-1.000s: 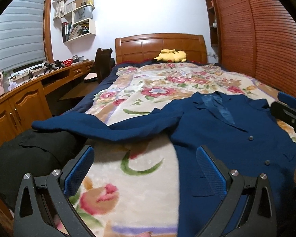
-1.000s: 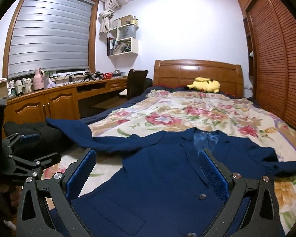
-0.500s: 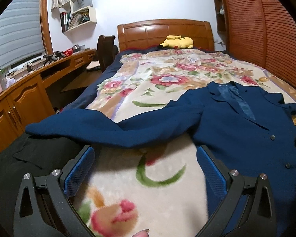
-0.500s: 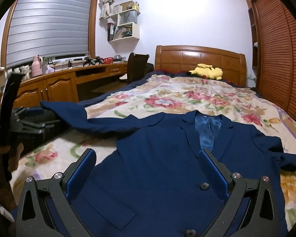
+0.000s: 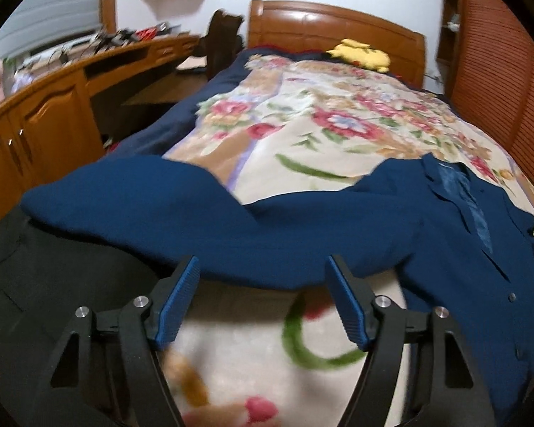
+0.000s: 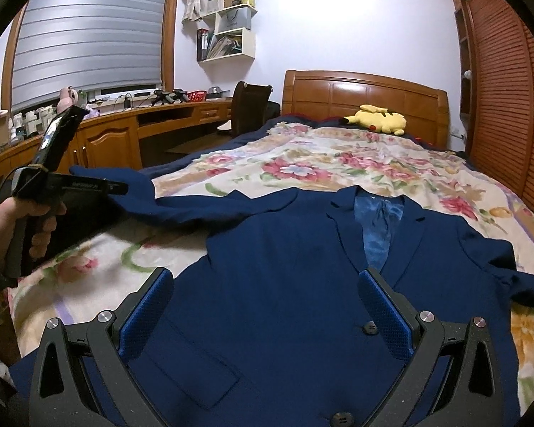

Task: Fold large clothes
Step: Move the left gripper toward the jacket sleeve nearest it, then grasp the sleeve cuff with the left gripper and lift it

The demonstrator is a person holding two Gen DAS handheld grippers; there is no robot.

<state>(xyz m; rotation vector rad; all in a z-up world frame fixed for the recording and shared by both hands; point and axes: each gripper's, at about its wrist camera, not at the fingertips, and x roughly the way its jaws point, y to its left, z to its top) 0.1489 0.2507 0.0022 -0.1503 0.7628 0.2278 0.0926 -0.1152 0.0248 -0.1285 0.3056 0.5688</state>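
A dark blue jacket (image 6: 302,267) lies face up, buttoned, on the flowered blanket (image 5: 338,163) of the bed. Its left sleeve (image 5: 231,227) stretches out sideways toward the bed's left edge. My left gripper (image 5: 263,284) points down at that sleeve, and its jaws are closing. The sleeve's near edge lies between the blue fingertips (image 5: 190,267), which do not press on it. In the right wrist view a hand (image 6: 28,220) holds this left gripper (image 6: 74,185) above the sleeve. My right gripper (image 6: 267,291) hangs open over the jacket's front, near a button (image 6: 369,328), with nothing gripped.
A black garment (image 5: 53,284) lies under the sleeve's end at the bed's left edge. A yellow plush toy (image 6: 377,119) rests by the wooden headboard (image 6: 363,94). A wooden desk with cabinets (image 6: 110,142) runs along the left, and louvred wardrobe doors (image 6: 505,106) stand on the right.
The left gripper has swung left and down onto the sleeve, and its jaws have narrowed. The right gripper has tipped slightly down toward the jacket and stays wide.
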